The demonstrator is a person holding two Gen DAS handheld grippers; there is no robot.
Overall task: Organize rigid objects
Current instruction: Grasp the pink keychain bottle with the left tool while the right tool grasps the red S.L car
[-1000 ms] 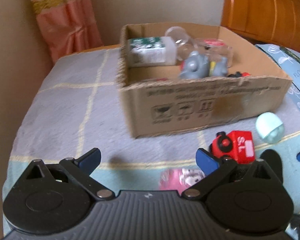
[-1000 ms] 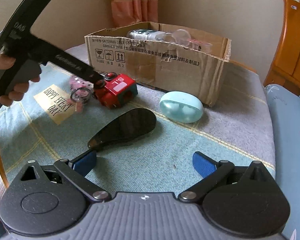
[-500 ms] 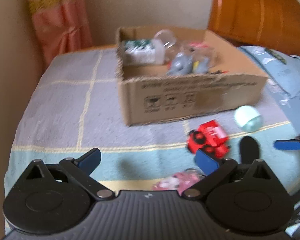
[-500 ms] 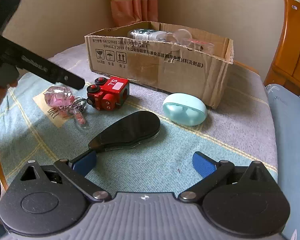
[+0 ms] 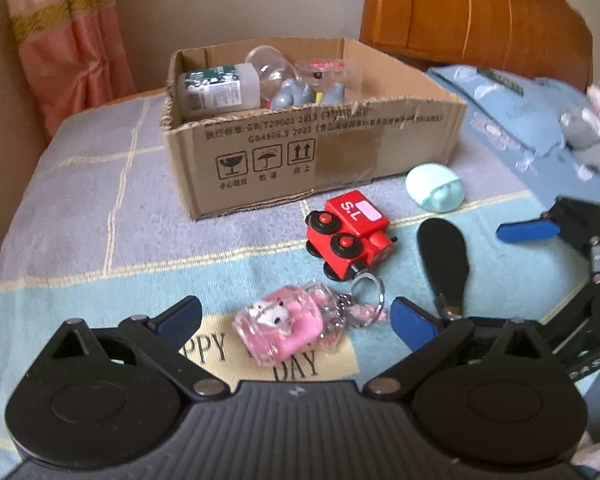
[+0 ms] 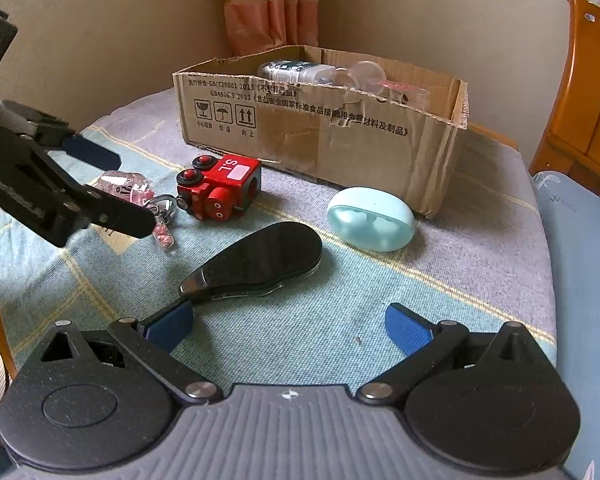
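A cardboard box point(image 5: 332, 152) point(image 6: 320, 136) at the back of the table holds a bottle point(image 5: 220, 88), clear capsules and grey toys. In front of it lie a red toy train point(image 5: 348, 236) point(image 6: 220, 184), a mint oval case point(image 5: 436, 192) point(image 6: 370, 218), a black paddle-shaped object point(image 5: 444, 260) point(image 6: 260, 260) and a pink keychain point(image 5: 284, 320) point(image 6: 136, 192). My left gripper point(image 5: 296, 320) is open, its jaws either side of the pink keychain and not touching it. My right gripper point(image 6: 288, 324) is open and empty, just short of the black object.
The table wears a blue, grey and yellow checked cloth point(image 5: 80, 200). A wooden headboard point(image 5: 480, 12) and a blue pillow point(image 6: 580, 240) lie to the right, a pink curtain point(image 5: 68, 40) at the back left. The right gripper shows in the left wrist view point(image 5: 572, 232).
My left gripper has pulled back from the red train and come down toward the pink keychain, which now lies between its open jaws. My right gripper has barely moved.
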